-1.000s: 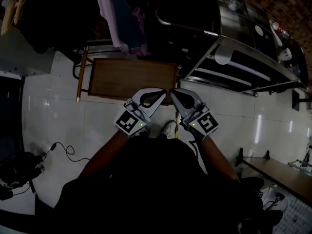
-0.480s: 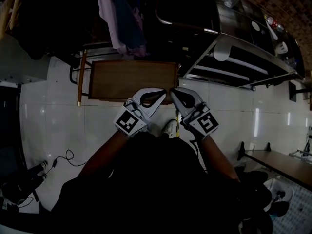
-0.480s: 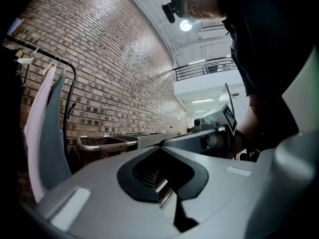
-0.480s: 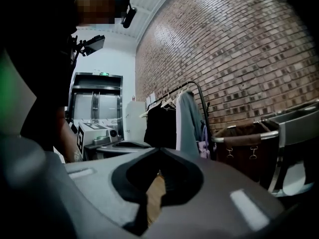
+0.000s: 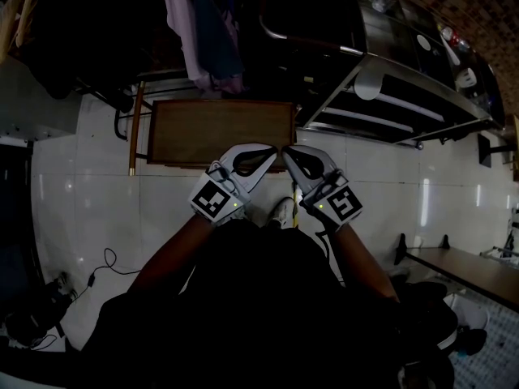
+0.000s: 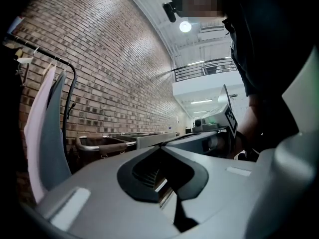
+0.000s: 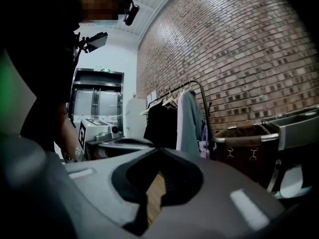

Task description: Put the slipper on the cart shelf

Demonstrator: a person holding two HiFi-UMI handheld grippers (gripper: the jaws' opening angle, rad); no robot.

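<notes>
Both grippers are held level in front of the person's chest, tips almost touching over a brown wooden surface [image 5: 220, 130]. My left gripper [image 5: 273, 149] is shut and holds nothing; its jaw tips meet in the left gripper view [image 6: 160, 147]. My right gripper [image 5: 285, 150] is also shut and empty, its tips closed in the right gripper view [image 7: 159, 148]. A pale shoe-like shape [image 5: 282, 213] lies on the floor below the grippers; I cannot tell whether it is the slipper. The metal cart [image 5: 389, 96] with shelves stands at the upper right.
A clothes rack with hanging garments [image 5: 199, 31] stands at the top left, also seen in the right gripper view [image 7: 187, 116]. A brown fabric bin [image 7: 244, 133] sits by the brick wall. A cable [image 5: 109, 259] lies on the white tiled floor. A table edge [image 5: 462, 278] is at the right.
Both grippers keep the same pose, tip to tip. The head view has shifted slightly, so the floor cable at the lower left now sits lower in the picture.
</notes>
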